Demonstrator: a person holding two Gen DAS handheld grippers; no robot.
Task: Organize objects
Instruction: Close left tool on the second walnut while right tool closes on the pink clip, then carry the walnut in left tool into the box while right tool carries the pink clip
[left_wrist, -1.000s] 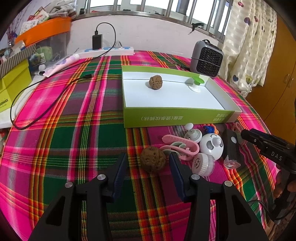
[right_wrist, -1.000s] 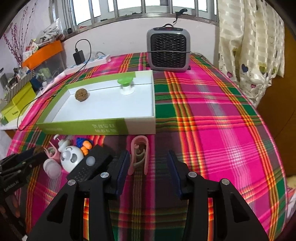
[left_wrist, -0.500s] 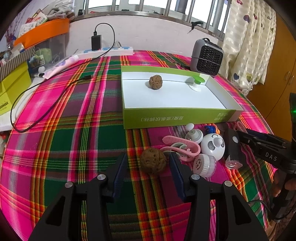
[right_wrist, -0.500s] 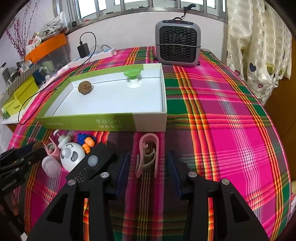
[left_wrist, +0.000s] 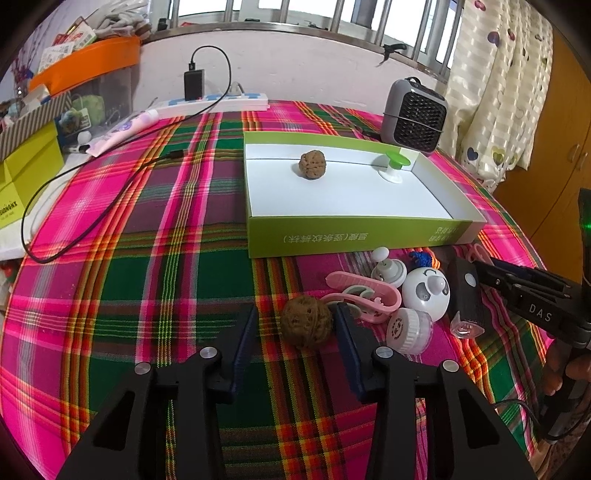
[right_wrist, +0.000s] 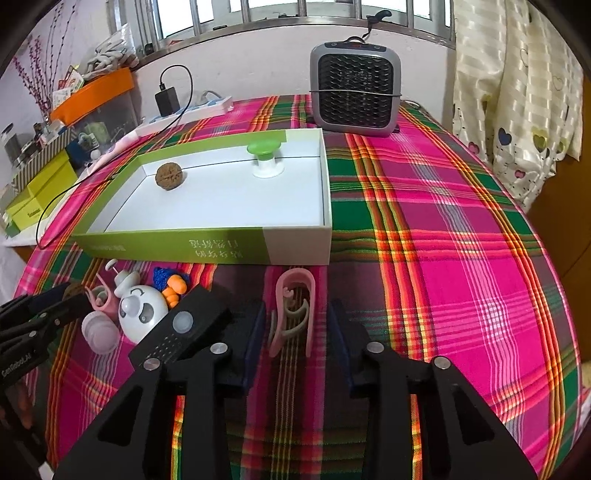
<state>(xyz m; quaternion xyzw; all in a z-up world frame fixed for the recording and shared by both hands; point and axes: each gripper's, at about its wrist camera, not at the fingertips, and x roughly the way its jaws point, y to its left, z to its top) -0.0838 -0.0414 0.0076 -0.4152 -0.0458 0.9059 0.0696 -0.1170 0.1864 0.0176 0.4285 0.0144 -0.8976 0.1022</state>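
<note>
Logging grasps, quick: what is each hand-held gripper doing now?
Left hand-held gripper: closing around the brown wrinkled walnut, not yet gripping.
Right hand-held gripper: closing around the pink plastic clip, not yet gripping.

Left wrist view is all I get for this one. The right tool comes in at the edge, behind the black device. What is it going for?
Observer: A pink clip. It lies flat on the cloth between the fingers of the right tool. The jaws are closing, and the pads do not press on it yet.
Operator: Is the black device caught in there too?
Observer: No. The black device lies outside the tool's left finger, close beside it. I cannot tell if they touch.
Operator: How is the clip turned?
Observer: Lengthwise along the fingers, with its rounded closed end toward the green box.
</note>
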